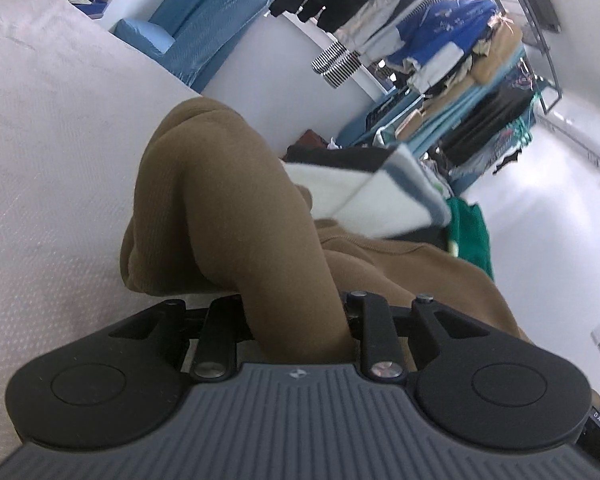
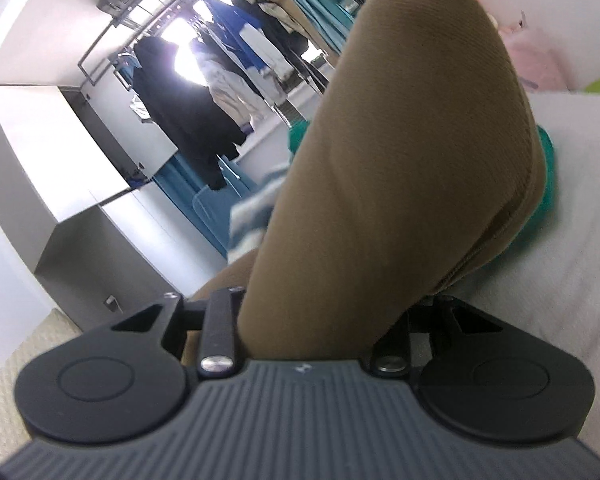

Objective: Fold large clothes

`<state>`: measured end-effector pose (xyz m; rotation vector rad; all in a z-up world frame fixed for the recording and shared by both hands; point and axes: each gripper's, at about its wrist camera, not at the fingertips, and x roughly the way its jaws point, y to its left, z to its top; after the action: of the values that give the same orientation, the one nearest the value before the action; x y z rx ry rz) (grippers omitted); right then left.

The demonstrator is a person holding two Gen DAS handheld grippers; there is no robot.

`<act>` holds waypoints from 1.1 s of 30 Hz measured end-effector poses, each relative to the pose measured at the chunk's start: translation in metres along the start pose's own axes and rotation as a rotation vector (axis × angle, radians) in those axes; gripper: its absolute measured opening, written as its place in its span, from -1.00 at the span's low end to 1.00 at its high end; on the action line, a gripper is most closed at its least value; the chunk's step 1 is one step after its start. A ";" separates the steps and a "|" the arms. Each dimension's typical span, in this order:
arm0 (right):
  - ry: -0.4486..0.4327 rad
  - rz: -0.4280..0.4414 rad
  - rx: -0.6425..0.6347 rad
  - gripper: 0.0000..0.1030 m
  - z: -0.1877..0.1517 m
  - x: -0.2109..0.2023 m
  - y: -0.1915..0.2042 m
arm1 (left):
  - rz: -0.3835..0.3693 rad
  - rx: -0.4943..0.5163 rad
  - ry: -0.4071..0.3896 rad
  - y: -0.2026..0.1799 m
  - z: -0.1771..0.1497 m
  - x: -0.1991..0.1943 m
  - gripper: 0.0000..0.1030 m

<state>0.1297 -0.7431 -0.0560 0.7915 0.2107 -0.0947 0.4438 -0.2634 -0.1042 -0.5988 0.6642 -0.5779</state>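
Note:
A large brown garment (image 1: pixel 228 200) lies bunched on the white padded surface (image 1: pixel 52 160). A thick fold of it runs back into my left gripper (image 1: pixel 296 312), which is shut on it; the cloth hides the fingertips. In the right wrist view the same brown garment (image 2: pixel 400 160) rises as a broad fold out of my right gripper (image 2: pixel 320 320), also shut on it with its fingers covered. One ribbed hem edge of the garment shows on the right side of that fold.
A folded white and grey-blue cloth (image 1: pixel 364 196) and a green garment (image 1: pixel 472 236) lie just beyond the brown one. A rack of hanging clothes (image 2: pixel 220 80) and blue cushions (image 1: pixel 204 32) stand behind. A white cabinet (image 2: pixel 60 160) is at the left.

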 end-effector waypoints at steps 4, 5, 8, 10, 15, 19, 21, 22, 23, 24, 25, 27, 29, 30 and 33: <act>0.011 0.001 0.034 -0.24 -0.021 -0.033 -0.002 | 0.003 0.019 0.028 0.023 -0.018 -0.001 -0.47; 0.015 -0.003 0.052 -0.24 -0.019 -0.025 -0.014 | 0.007 0.030 0.037 0.029 -0.024 -0.004 -0.47; 0.040 -0.026 0.088 -0.24 -0.037 -0.022 -0.019 | 0.012 0.029 0.069 0.049 -0.039 -0.004 -0.47; 0.059 -0.040 0.107 -0.24 -0.048 -0.022 -0.021 | 0.002 0.013 0.077 0.061 -0.048 -0.003 -0.47; 0.080 -0.046 0.208 -0.24 -0.068 -0.027 -0.050 | -0.016 0.014 0.077 0.074 -0.059 -0.003 -0.46; 0.057 -0.027 0.258 -0.22 -0.084 -0.032 -0.064 | -0.042 -0.010 0.077 0.086 -0.065 -0.006 -0.43; 0.045 -0.017 0.272 -0.19 -0.094 -0.031 -0.073 | -0.056 -0.020 0.073 0.092 -0.069 -0.009 -0.41; 0.042 -0.011 0.290 -0.17 -0.089 -0.025 -0.069 | -0.060 -0.024 0.072 0.094 -0.071 -0.011 -0.40; 0.041 -0.003 0.311 -0.16 -0.093 -0.028 -0.077 | -0.064 -0.030 0.072 0.096 -0.072 -0.012 -0.39; 0.041 0.006 0.335 -0.15 -0.094 -0.028 -0.081 | -0.065 -0.033 0.073 0.097 -0.072 -0.016 -0.38; 0.042 0.012 0.349 -0.14 -0.103 -0.037 -0.092 | -0.066 -0.037 0.074 0.098 -0.073 -0.019 -0.37; 0.048 0.011 0.362 -0.11 -0.103 -0.035 -0.091 | -0.063 -0.046 0.081 0.099 -0.073 -0.024 -0.32; 0.059 0.002 0.375 -0.06 -0.103 -0.036 -0.091 | -0.060 -0.063 0.099 0.103 -0.073 -0.030 -0.19; 0.068 -0.004 0.388 -0.01 -0.102 -0.037 -0.092 | -0.061 -0.070 0.111 0.107 -0.073 -0.034 -0.13; 0.086 -0.026 0.416 0.04 -0.100 -0.043 -0.093 | -0.045 -0.075 0.129 0.112 -0.073 -0.050 -0.08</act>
<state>0.0569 -0.7369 -0.1795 1.2083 0.2881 -0.1317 0.3929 -0.1771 -0.2061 -0.6518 0.7988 -0.6393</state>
